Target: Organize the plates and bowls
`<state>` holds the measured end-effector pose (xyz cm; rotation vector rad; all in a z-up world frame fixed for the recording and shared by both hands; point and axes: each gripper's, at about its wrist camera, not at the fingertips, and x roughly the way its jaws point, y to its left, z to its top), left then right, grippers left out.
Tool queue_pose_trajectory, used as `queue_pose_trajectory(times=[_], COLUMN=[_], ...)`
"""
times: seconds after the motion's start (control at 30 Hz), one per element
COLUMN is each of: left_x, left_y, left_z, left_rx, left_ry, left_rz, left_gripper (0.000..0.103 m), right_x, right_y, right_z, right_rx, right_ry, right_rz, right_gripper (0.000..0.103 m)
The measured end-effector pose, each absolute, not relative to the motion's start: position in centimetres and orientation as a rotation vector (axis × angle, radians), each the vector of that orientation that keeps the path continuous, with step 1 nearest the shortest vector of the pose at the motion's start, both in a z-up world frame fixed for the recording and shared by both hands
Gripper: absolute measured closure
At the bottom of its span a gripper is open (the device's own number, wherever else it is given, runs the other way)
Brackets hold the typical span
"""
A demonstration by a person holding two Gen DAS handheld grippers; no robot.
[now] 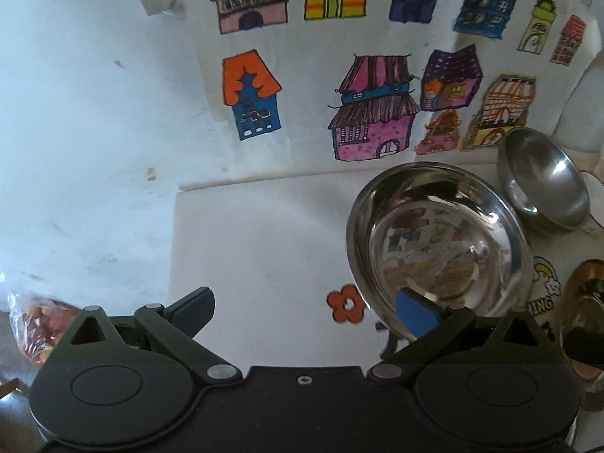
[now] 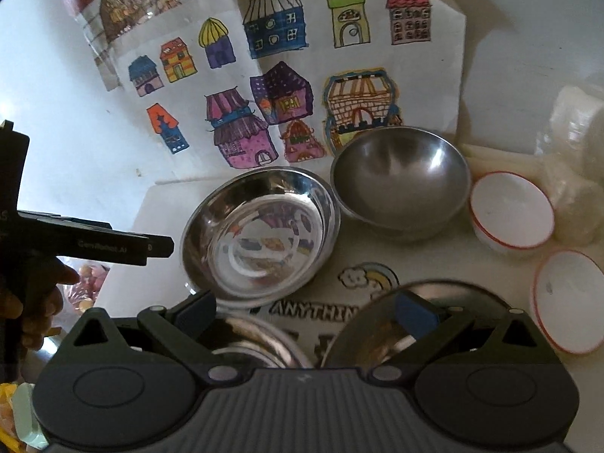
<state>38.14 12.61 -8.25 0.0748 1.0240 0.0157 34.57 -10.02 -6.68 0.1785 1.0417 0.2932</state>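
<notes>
Two grippers hover over a counter [image 2: 158, 204] covered in white paper. The left gripper [image 1: 305, 309] has its jaws wide apart and holds nothing; its blue-padded right finger sits over the near rim of a shiny steel dish [image 1: 438, 249], though contact cannot be told. Behind that dish, to the right, a matte steel bowl [image 1: 543, 181] rests tilted. The right gripper [image 2: 305, 313] also has its jaws spread with nothing between them, and hangs above two more steel dishes: one [image 2: 256, 339] under its left finger, one [image 2: 377, 324] under its right, both blurred and partly hidden. In the right wrist view the shiny dish [image 2: 260, 230] lies just beside the matte bowl [image 2: 400, 181], and two white bowls with red rims [image 2: 511, 213] [image 2: 570, 305] stand along the right side, near each other. A drawing of coloured houses [image 2: 287, 75] leans against the wall behind. A hand [image 2: 34, 309] grips the left tool at the left edge.
</notes>
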Motion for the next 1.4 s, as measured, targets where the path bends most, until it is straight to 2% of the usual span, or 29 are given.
queue_pose_trajectory(times=[0.37, 0.47, 0.63, 0.77, 0.83, 0.9, 0.97, 1.1, 1.23, 1.3, 1.4], left_x=[41.8, 42.3, 42.8, 42.8, 42.8, 42.9, 42.9, 43.0, 42.9, 42.7, 42.5], left_y=[12.5, 12.4, 12.3, 12.2, 12.1, 11.9, 11.9, 11.9, 11.9, 11.9, 12.2], left_z=[-10.4, -10.8, -11.2, -11.2, -11.2, -11.3, -11.3, -11.5, -11.7, -11.7, -11.5], left_rx=[0.056, 0.044, 0.001, -0.036, -0.05, -0.065, -0.081, -0.123, -0.13, -0.12, -0.127], left_ry=[1.061, 1.07, 1.083, 1.083, 1.085, 1.089, 1.093, 1.097, 1.09, 1.084, 1.088], left_rz=[-0.008, -0.017, -0.032, -0.054, -0.063, -0.073, -0.081, -0.096, -0.128, -0.134, -0.136], left_gripper=[0.001, 0.005, 0.017, 0.029, 0.036, 0.049, 0.059, 0.072, 0.079, 0.083, 0.087], right_x=[38.8, 39.6, 40.4, 40.7, 40.8, 40.9, 40.9, 40.9, 41.0, 41.1, 41.0], right_y=[-9.4, -9.4, -9.1, -9.1, -9.1, -9.2, -9.3, -9.3, -9.2, -9.1, -9.3], right_z=[-8.2, -8.5, -9.3, -10.0, -10.2, -10.5, -10.6, -10.9, -11.2, -11.3, -11.3], right_rx=[0.185, 0.195, 0.204, 0.219, 0.232, 0.242, 0.247, 0.258, 0.261, 0.254, 0.26], right_ry=[1.06, 1.071, 1.104, 1.133, 1.147, 1.161, 1.17, 1.186, 1.206, 1.211, 1.212], right_rz=[0.279, 0.271, 0.256, 0.249, 0.246, 0.241, 0.24, 0.244, 0.252, 0.244, 0.242], right_gripper=[0.0, 0.001, 0.015, 0.022, 0.029, 0.035, 0.04, 0.059, 0.077, 0.082, 0.083])
